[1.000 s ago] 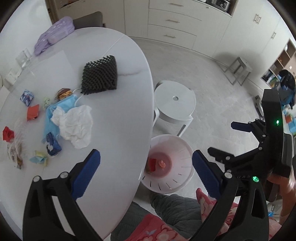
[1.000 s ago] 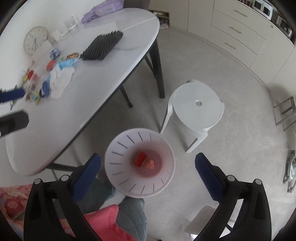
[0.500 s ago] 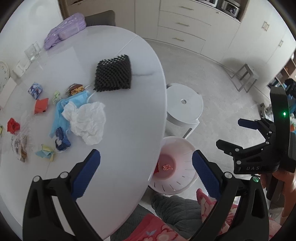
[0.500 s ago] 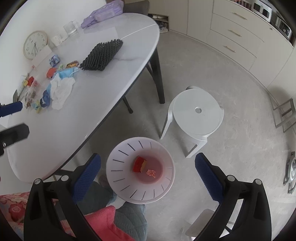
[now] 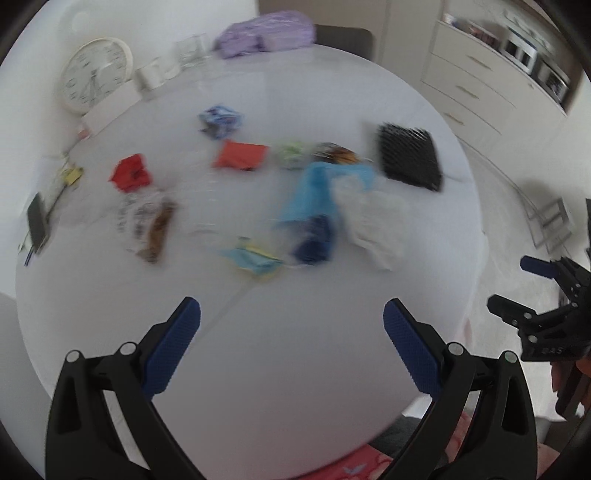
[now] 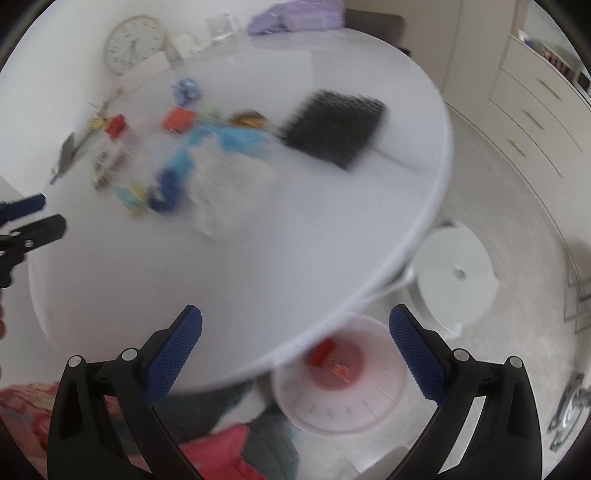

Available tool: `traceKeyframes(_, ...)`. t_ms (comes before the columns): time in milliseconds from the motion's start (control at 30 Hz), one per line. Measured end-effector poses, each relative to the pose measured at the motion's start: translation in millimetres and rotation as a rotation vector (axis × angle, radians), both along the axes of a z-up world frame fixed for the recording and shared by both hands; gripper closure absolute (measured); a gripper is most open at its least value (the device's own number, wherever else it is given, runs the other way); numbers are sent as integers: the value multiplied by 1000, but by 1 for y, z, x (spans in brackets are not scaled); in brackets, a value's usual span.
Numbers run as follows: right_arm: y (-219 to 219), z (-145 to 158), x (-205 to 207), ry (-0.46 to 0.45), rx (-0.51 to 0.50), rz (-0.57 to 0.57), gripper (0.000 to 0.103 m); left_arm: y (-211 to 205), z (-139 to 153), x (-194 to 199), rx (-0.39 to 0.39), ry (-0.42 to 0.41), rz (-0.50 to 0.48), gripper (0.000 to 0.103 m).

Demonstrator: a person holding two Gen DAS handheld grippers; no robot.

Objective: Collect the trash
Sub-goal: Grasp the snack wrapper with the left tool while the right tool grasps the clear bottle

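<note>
Trash lies scattered on the white oval table (image 5: pixel 295 350): a crumpled white tissue (image 5: pixel 373 225), a blue face mask (image 5: pixel 314 188), a dark blue wrapper (image 5: pixel 314 240), an orange packet (image 5: pixel 240 155), a red wrapper (image 5: pixel 131 173) and several small scraps. My left gripper (image 5: pixel 291 325) hovers open over the table's near side, holding nothing. My right gripper (image 6: pixel 295 332) is open and empty above the table edge. The white bin (image 6: pixel 340 380) stands on the floor below it, with red scraps inside. Both views are blurred.
A black mesh pad (image 5: pixel 410 157) lies at the table's right side. A clock (image 5: pixel 94 85), glasses and a purple bag (image 5: pixel 266 33) stand at the far end. A white stool (image 6: pixel 456 277) stands beside the bin. A person's patterned clothing (image 6: pixel 221 450) shows at the bottom.
Both grippers have swung up and left from the bin toward the table. The trash pile now sits ahead of the left gripper, and the bin has dropped low in the right view.
</note>
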State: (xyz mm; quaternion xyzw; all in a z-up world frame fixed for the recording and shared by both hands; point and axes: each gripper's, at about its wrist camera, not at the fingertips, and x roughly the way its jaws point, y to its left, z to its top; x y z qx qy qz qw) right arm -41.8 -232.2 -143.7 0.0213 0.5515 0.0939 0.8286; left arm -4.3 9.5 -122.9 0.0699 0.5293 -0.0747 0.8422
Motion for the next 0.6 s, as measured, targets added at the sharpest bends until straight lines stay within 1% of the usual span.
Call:
traceKeyframes(100,42,11,21,-19,20,35,2,46,-2,16,15,-29,33,8)
traceKeyframes(167,74,20,38,-41,25,64,2,76,-8,32,34,-36,26,8)
traceKeyframes(233,99,27,52,-57,22,69,2,104,-17,53,62,-35,23,8)
traceKeyframes(333,128,35,74,-64,32,60,2,136,-31,82,64,-26,-2,8)
traceKeyframes(400,142,38,89,-55,44,43,2,153,-43,103,68,-16,-32,8)
traceKeyframes(500,163,36,112,-28,70,27,2,168,-61,131,65,0,-89,8)
traceKeyframes(600,181,32,132,-2,66,13,2,174,-78,153,64,29,-135,8)
